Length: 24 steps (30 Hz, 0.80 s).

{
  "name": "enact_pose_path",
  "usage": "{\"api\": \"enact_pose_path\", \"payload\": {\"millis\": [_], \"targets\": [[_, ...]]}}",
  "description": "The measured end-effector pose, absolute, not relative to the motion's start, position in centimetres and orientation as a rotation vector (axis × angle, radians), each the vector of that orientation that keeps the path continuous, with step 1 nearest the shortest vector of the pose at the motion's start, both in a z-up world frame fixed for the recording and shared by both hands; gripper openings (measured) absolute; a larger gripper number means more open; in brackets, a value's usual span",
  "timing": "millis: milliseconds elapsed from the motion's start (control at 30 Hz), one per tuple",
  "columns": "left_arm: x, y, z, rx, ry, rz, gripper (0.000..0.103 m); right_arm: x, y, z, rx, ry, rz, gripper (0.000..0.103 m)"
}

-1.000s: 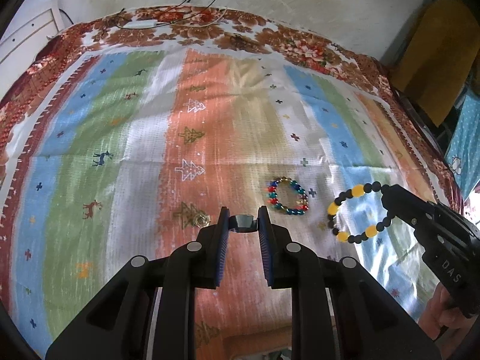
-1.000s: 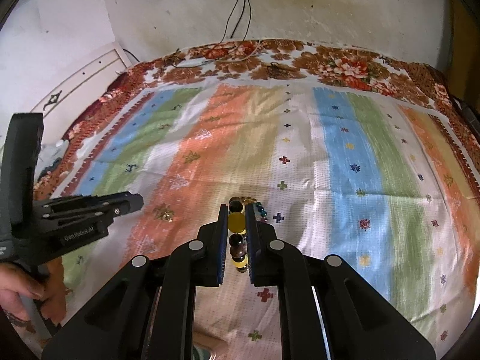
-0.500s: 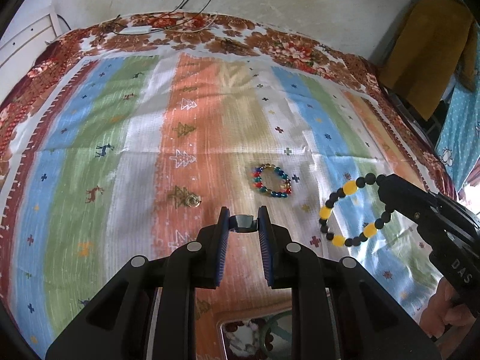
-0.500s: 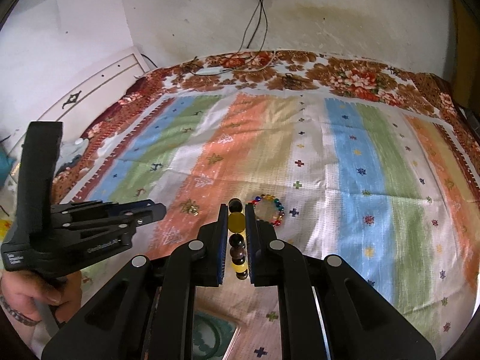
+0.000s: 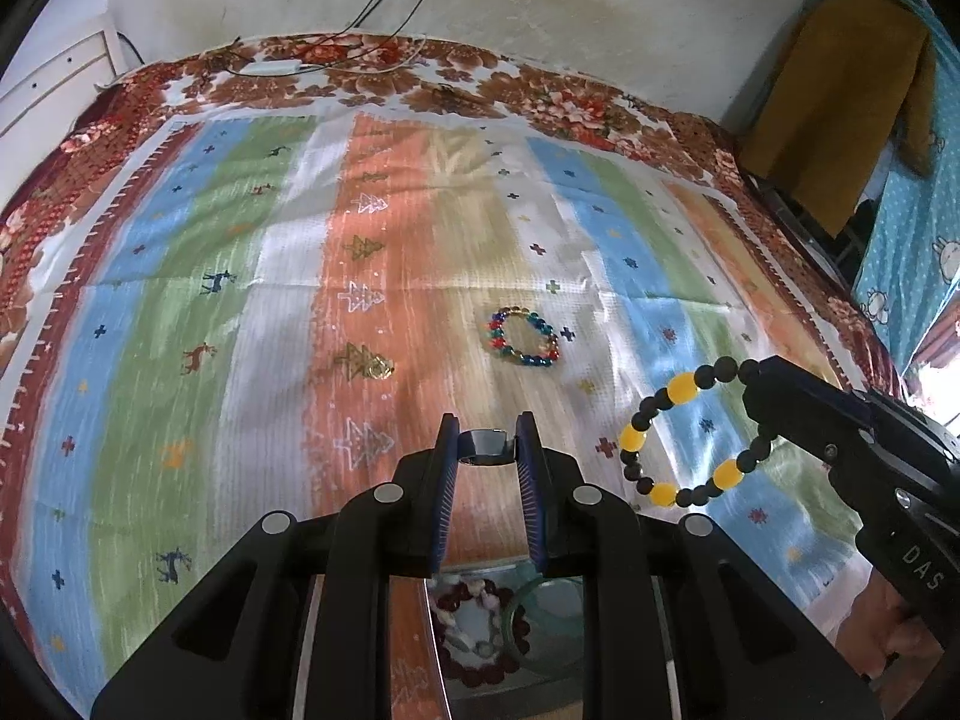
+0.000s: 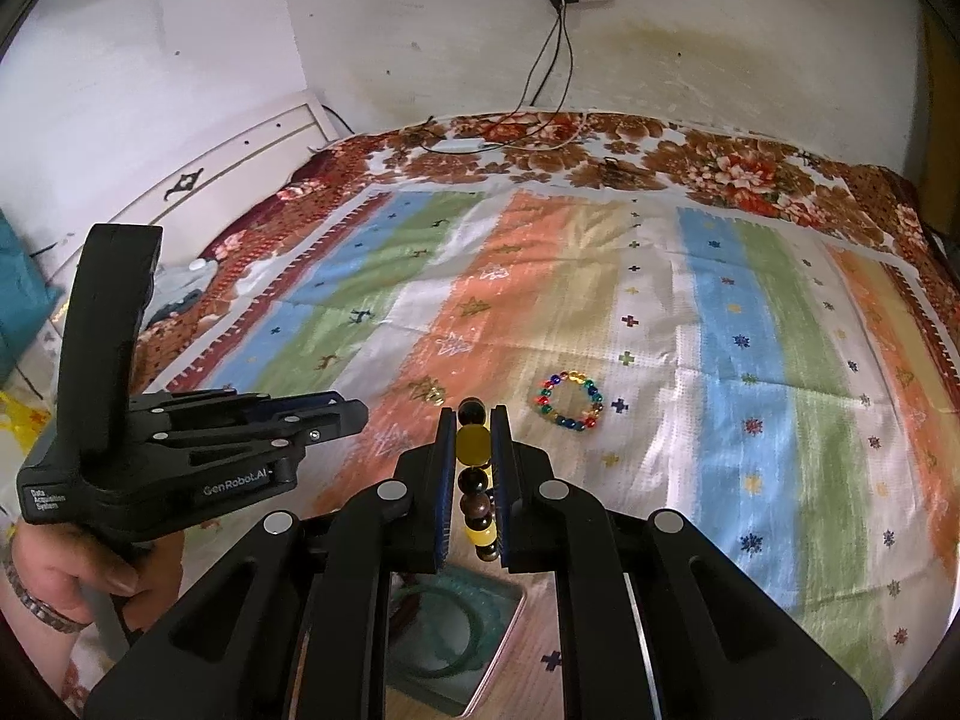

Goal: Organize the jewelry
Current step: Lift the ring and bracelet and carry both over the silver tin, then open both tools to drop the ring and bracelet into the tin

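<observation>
The left gripper (image 5: 487,447) pinches a small silver ring (image 5: 485,444) between its pads, and the right gripper (image 6: 474,438) is clamped on a black-and-yellow bead bracelet (image 6: 474,450), which hangs as an open loop off its tips in the left wrist view. Both are carried above the cloth. Just below and behind each set of fingers sits a tray (image 6: 498,648) that already holds a green bangle (image 6: 456,630) and a dark red bead bracelet (image 5: 474,624); it looks like the place for both pieces.

To do the drop well, each hand should bring its tips squarely over the tray's inside before letting go, and low, since the ring can roll and the bracelet can swing past the rim. Releasing one piece at a time would keep the grippers from fouling each other.

Ahead of the grippers, well apart from the tray, a multicoloured bead bracelet (image 5: 523,337) and a small gold ring (image 5: 380,367) lie waiting on the striped cloth (image 5: 180,324). This covers a bed with a floral border, against a stained white wall with hanging cables (image 6: 549,60). A hand (image 6: 72,570) grips the left tool's handle.
</observation>
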<state>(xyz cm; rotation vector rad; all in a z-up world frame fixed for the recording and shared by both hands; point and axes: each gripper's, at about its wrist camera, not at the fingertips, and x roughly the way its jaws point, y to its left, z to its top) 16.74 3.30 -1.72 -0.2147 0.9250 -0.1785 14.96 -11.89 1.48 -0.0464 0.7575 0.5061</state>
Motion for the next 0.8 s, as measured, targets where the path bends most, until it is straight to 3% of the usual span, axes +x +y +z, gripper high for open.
{"api": "enact_pose_path", "payload": {"millis": [800], "targets": [[10.5,1.5,-1.7,-0.139,0.91,-0.218,0.019,10.5,-12.1,-0.2,-0.04,0.814,0.578,0.012]]}}
